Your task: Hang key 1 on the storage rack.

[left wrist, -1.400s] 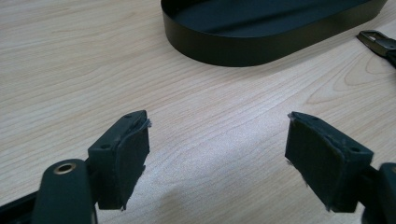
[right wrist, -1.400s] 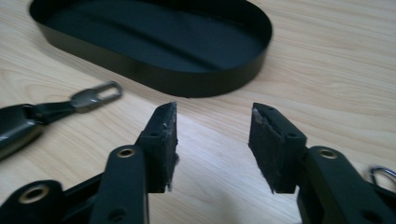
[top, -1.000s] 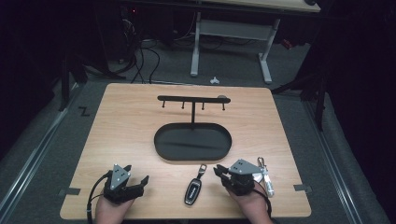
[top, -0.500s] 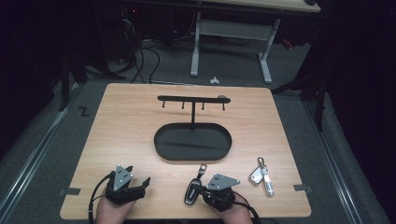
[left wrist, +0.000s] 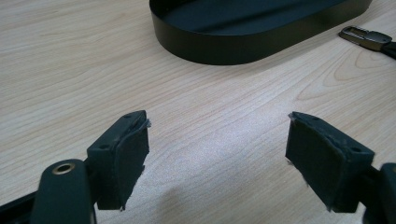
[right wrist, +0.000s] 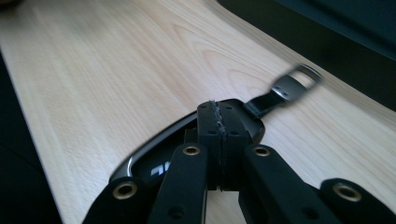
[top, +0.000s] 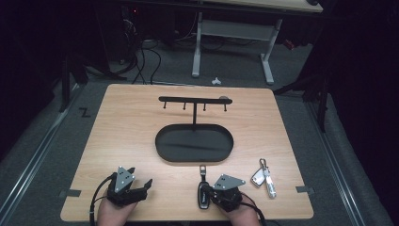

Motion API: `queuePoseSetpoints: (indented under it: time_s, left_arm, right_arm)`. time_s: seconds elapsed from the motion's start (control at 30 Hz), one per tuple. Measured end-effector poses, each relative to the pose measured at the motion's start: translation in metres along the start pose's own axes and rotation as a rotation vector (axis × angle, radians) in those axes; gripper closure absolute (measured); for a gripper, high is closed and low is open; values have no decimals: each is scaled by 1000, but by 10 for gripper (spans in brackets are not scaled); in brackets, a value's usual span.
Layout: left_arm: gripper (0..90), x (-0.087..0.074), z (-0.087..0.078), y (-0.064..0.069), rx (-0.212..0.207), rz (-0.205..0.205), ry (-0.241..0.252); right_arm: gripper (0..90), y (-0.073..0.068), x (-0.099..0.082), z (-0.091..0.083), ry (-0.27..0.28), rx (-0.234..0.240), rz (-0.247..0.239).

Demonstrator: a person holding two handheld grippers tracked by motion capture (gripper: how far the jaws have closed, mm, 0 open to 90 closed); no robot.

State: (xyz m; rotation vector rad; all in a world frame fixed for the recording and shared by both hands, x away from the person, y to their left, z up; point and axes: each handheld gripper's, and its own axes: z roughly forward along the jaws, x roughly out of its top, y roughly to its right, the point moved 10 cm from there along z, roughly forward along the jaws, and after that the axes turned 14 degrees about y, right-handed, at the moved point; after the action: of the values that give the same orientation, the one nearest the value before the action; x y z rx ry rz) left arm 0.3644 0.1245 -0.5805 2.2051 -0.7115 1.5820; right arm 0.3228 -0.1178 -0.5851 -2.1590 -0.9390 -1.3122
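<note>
place: lab | cues: desk frame (top: 233, 35), floor cables (top: 146, 56), dark room

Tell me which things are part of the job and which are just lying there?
Part of the job:
black car key, lying on the table under the shut right gripper
black key stand with tray

Just lying there:
silver key fob
left gripper, open over bare wood

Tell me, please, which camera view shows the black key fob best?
The high view: the whole black key fob lies on the table beside the right gripper. The right gripper view hides its middle behind shut jaws; the left gripper view catches just its metal clip.
</note>
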Motion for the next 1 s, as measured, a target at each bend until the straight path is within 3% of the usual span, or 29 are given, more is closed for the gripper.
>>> queuePoseSetpoints:
  time_s: [0.37, 0.67, 1.0]
  left_arm:
    - [220, 4, 4, 4, -16, 1, 9]
    - [219, 8, 14, 13, -48, 20, 11]
    - [218, 16, 26, 23, -83, 29, 28]
  right_arm:
    - [899, 42, -9, -16, -16, -121, 8]
    - [900, 46, -17, -29, -33, -151, -8]
    - [900, 71, -31, -53, -47, -238, 50]
